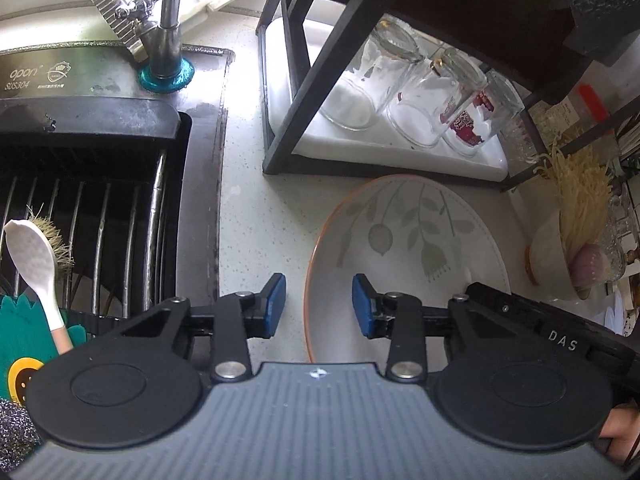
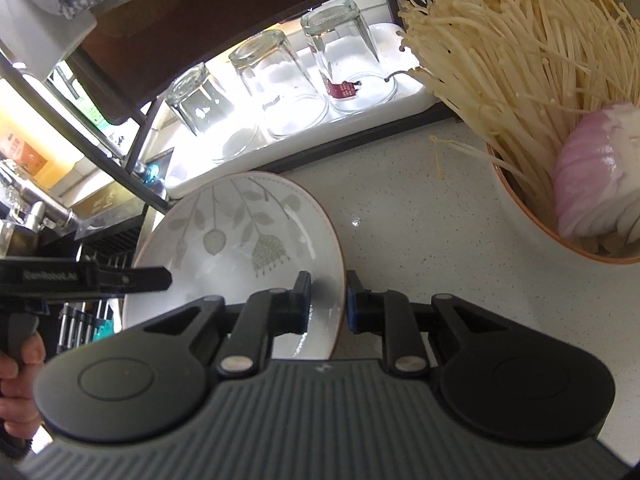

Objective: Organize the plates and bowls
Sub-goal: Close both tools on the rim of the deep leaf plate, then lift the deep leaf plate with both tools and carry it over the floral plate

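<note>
The leaf-patterned plate [image 2: 240,236] with an orange rim lies on the speckled white counter [image 2: 420,220], just in front of the black rack [image 1: 304,80]. The right claw [image 2: 328,300] grips the plate's rim at its near right edge, one blue pad inside the dish and the other outside, with the rim pinched between them. The left claw [image 1: 319,306] hovers over the plate's left edge with its blue fingers [image 1: 276,304] spread apart and nothing between them; in the right wrist view it reaches in from the left over the plate.

Under the rack, three clear glasses [image 2: 280,88] stand upside down on a white tray [image 1: 400,152]. To the right of the plate, near but apart from it, a white bowl [image 2: 532,236] with an orange rim holds enoki mushrooms [image 2: 520,52] and a piece of red onion [image 2: 592,168]. To the left is the steel sink [image 1: 80,72] with its faucet [image 1: 170,32], a black drain rack [image 1: 104,216] set into it, and a white spoon [image 1: 34,264] lying beside a bristle brush [image 1: 60,244].
</note>
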Action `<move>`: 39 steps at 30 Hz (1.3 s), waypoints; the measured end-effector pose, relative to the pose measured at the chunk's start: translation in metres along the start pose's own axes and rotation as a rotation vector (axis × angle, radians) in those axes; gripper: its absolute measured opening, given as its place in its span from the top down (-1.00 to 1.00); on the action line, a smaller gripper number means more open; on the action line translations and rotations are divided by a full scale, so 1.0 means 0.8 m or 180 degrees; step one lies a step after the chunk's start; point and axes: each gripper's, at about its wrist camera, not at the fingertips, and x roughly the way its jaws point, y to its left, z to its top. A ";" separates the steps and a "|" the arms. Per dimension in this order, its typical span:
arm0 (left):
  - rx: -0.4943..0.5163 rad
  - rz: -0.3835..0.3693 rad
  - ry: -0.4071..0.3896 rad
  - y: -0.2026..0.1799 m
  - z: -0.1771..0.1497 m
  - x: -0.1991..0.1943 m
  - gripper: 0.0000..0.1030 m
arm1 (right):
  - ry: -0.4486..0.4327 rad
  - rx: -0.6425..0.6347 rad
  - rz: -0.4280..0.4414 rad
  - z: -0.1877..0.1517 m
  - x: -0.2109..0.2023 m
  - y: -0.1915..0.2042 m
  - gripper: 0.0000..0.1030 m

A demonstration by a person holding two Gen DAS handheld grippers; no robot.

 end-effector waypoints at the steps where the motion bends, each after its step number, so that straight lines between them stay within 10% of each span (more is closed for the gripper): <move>1: 0.0018 0.0009 0.0001 -0.002 -0.001 0.001 0.41 | -0.0010 -0.0007 0.0009 0.000 0.001 0.001 0.62; 39: -0.0015 0.0111 -0.0495 -0.083 -0.049 -0.137 0.64 | -0.0554 -0.0111 0.0258 -0.021 -0.137 0.010 0.62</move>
